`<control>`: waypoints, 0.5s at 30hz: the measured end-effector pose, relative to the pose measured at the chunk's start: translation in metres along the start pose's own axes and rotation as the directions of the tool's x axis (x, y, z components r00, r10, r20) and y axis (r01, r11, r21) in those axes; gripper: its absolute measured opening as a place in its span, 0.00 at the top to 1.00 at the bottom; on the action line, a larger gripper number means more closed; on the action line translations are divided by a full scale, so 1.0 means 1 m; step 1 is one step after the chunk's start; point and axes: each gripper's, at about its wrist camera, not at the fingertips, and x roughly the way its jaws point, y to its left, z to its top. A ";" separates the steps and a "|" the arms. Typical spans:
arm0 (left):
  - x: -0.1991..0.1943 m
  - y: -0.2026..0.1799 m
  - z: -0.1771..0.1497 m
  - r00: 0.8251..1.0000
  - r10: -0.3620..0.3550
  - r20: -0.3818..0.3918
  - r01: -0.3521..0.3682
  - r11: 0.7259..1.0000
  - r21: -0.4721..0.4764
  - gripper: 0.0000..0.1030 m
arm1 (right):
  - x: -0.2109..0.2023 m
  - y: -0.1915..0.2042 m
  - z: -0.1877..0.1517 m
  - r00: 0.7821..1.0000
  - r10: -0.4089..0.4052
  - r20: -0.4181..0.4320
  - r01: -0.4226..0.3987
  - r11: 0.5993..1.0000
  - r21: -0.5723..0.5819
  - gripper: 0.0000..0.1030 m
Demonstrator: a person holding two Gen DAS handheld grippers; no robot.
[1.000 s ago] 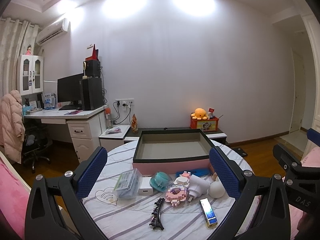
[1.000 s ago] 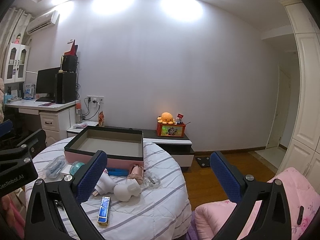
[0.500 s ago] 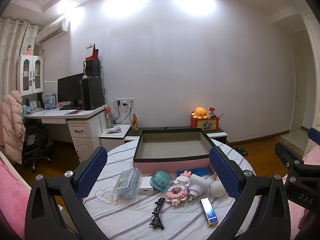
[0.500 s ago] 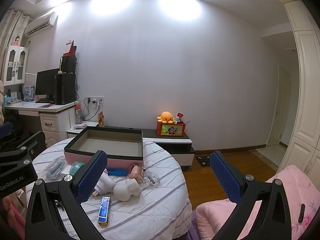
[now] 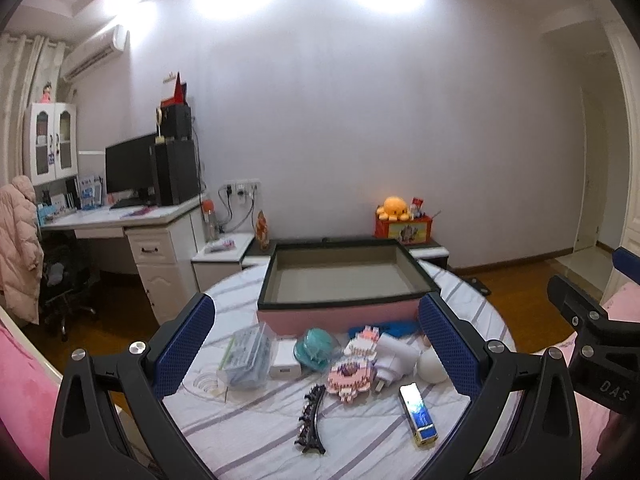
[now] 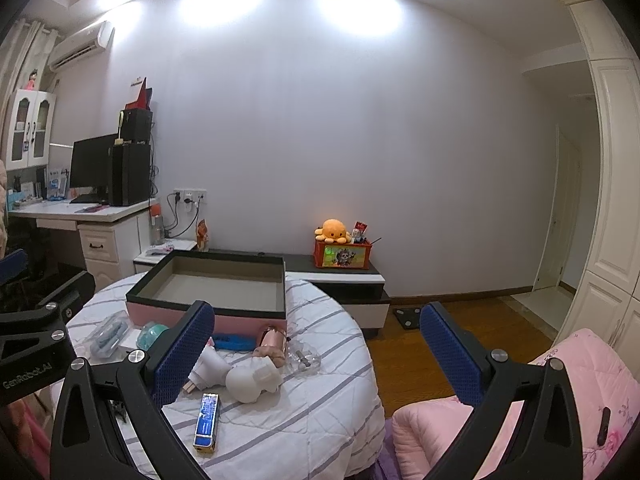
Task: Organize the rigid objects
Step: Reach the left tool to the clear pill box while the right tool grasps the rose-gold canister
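Observation:
An open pink box with a black rim (image 5: 344,302) (image 6: 208,312) stands empty at the back of the round striped table (image 5: 248,432). In front of it lie a clear pack (image 5: 246,354), a white cube (image 5: 285,362), a teal round case (image 5: 318,348), a pink block toy (image 5: 352,374), a white plug (image 5: 394,358), a white rounded figure (image 6: 252,378), a black hair clip (image 5: 312,416), a blue rectangular case (image 5: 418,408) (image 6: 207,418) and a rose-gold cylinder (image 6: 272,344). My left gripper (image 5: 316,344) is open above the items, holding nothing. My right gripper (image 6: 316,344) is open at the table's right edge.
A pink bed cover (image 6: 520,408) lies to the right of the table, wooden floor (image 6: 452,328) behind it. A white desk with a monitor (image 5: 132,176) stands at the left. A low cabinet holds an orange plush (image 5: 394,208) and a red box (image 6: 342,256).
Both views have shifted only slightly; the objects on the table have not moved and both grippers stay open.

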 end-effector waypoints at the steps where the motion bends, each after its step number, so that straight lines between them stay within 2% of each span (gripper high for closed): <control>1: 0.004 0.000 -0.002 1.000 0.001 -0.019 -0.001 1.000 0.001 0.00 | 0.004 0.001 -0.002 1.000 0.005 -0.019 -0.006 1.000 -0.004 0.00; 6: 0.025 0.004 -0.016 0.991 0.001 -0.131 -0.002 1.000 -0.011 0.00 | 0.022 0.008 -0.013 0.995 0.012 -0.099 -0.015 1.000 -0.025 0.00; 11: 0.042 0.008 -0.030 0.977 0.007 -0.212 -0.010 1.000 -0.014 0.00 | 0.038 0.014 -0.026 0.984 0.029 -0.177 -0.037 0.999 -0.039 0.00; 15: 0.057 0.008 -0.046 0.960 0.006 -0.281 -0.010 1.000 -0.012 0.00 | 0.057 0.020 -0.039 0.964 0.043 -0.263 -0.058 0.997 -0.052 0.00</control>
